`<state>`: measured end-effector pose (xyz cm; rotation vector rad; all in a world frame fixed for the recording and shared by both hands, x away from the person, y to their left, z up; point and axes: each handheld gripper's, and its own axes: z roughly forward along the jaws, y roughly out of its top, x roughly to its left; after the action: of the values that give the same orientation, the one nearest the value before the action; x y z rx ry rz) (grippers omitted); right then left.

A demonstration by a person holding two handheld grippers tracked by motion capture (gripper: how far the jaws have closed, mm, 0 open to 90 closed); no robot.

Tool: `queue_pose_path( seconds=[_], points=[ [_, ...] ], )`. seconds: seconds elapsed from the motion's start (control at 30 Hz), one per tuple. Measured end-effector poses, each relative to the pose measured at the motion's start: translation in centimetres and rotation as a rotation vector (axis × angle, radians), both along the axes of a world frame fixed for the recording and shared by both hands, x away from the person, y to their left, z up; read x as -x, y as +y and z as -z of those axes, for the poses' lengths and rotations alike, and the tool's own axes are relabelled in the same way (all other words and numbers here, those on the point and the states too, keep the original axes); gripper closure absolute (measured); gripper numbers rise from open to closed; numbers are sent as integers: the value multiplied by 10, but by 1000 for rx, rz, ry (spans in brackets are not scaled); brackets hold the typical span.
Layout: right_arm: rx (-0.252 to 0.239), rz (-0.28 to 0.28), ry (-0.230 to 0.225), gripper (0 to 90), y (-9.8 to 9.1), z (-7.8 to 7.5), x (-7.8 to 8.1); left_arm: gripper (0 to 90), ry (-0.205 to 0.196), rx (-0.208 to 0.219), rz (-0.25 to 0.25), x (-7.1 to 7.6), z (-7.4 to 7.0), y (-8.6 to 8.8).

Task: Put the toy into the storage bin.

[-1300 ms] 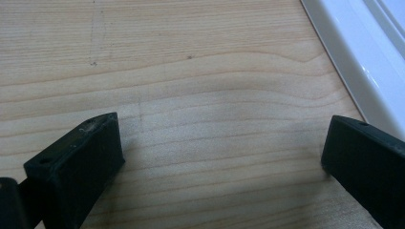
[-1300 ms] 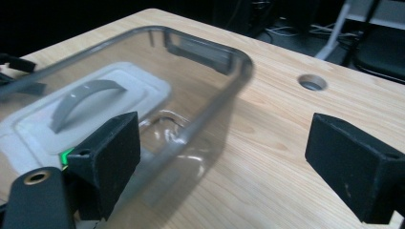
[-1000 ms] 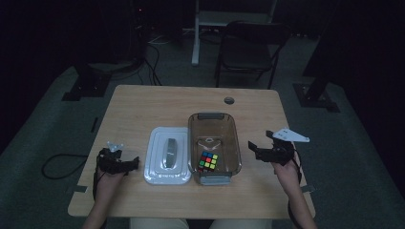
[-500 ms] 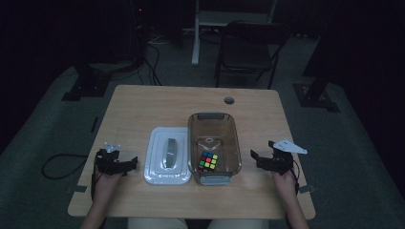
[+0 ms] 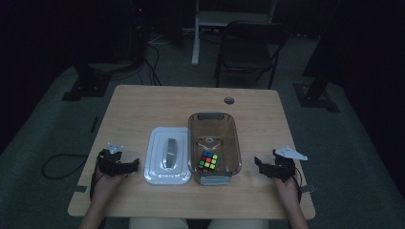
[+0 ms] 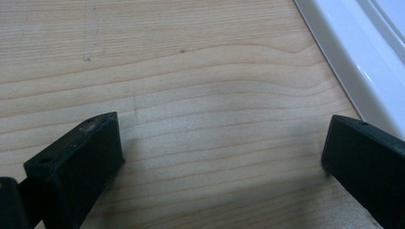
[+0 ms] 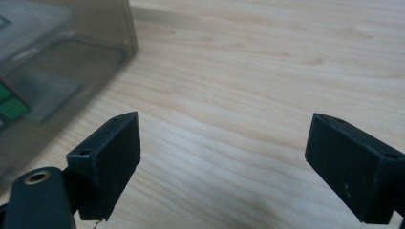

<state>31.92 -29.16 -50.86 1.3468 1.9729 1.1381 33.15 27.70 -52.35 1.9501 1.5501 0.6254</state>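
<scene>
Here, my wooden table (image 5: 157,105) carries a clear tub (image 5: 232,143) beside a white lid (image 5: 155,160) lying flat on its left. Inside the tub's near end sits a colour cube (image 5: 208,161). My left gripper (image 5: 133,165) and right gripper (image 5: 258,164) rest released, jaws wide over bare wood, near either side.

glossy white plastic lid (image 5: 168,161), wood-grain table (image 5: 157,102)
</scene>
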Motion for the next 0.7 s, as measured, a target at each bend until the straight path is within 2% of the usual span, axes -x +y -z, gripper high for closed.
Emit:
queue_pose_path(
  seconds=[0.1,0.2,0.3,0.4,0.47,0.53,0.7],
  points=[
    [41,36,20,118,0,5,1,9,-1,-1,15,0,0,0],
    [75,73,65,118,-2,11,0,9,-1,-1,16,0,0,0],
    [68,106,97,118,-5,13,-1,9,-2,-1,16,0,0,0],
    [51,96,120,118,-6,15,-2,9,-2,0,15,1,0,-1],
    [84,101,133,118,-4,17,-3,9,-2,-1,16,1,0,-1],
    [110,93,172,117,-2,19,-6,9,-2,-1,15,1,0,-1],
    [115,94,174,117,-1,19,-7,9,-2,-1,15,1,0,-1]
  ],
)
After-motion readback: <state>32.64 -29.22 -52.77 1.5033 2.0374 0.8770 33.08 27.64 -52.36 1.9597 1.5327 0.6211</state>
